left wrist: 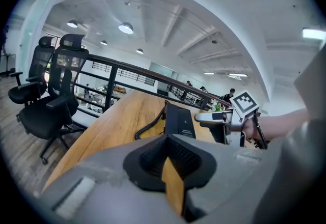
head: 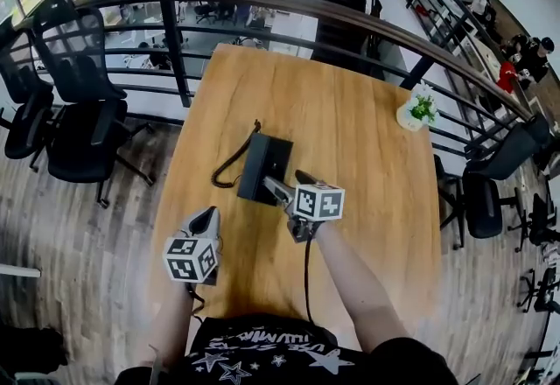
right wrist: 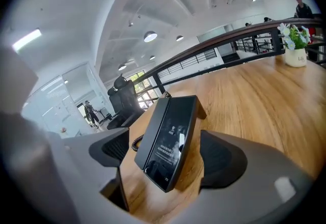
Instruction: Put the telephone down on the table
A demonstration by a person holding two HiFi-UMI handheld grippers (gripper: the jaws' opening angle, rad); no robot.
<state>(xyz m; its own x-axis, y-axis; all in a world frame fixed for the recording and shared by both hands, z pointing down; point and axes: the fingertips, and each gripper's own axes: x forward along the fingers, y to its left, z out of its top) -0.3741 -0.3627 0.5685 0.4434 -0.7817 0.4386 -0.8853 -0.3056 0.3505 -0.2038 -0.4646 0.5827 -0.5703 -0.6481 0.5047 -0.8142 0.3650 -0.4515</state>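
Observation:
The black telephone (head: pixel 262 166) rests on the wooden table (head: pixel 350 103), its coiled cord (head: pixel 229 166) trailing off to the left. My right gripper (head: pixel 290 183) is at the phone's near right corner. In the right gripper view the telephone (right wrist: pixel 170 139) stands between the wide-spread jaws of the right gripper (right wrist: pixel 168 159), with a gap on each side and no pad touching it. My left gripper (head: pixel 206 215) hovers over the table's near left part, away from the phone, jaws together and empty. The left gripper view shows the telephone (left wrist: pixel 179 120) and the right gripper (left wrist: pixel 208 116) beyond the left gripper (left wrist: pixel 170 142).
A small white pot of flowers (head: pixel 416 109) stands at the table's far right edge. A dark curved railing (head: pixel 262 0) runs behind the table. Black office chairs (head: pixel 79 112) stand to the left and another (head: pixel 490 191) to the right.

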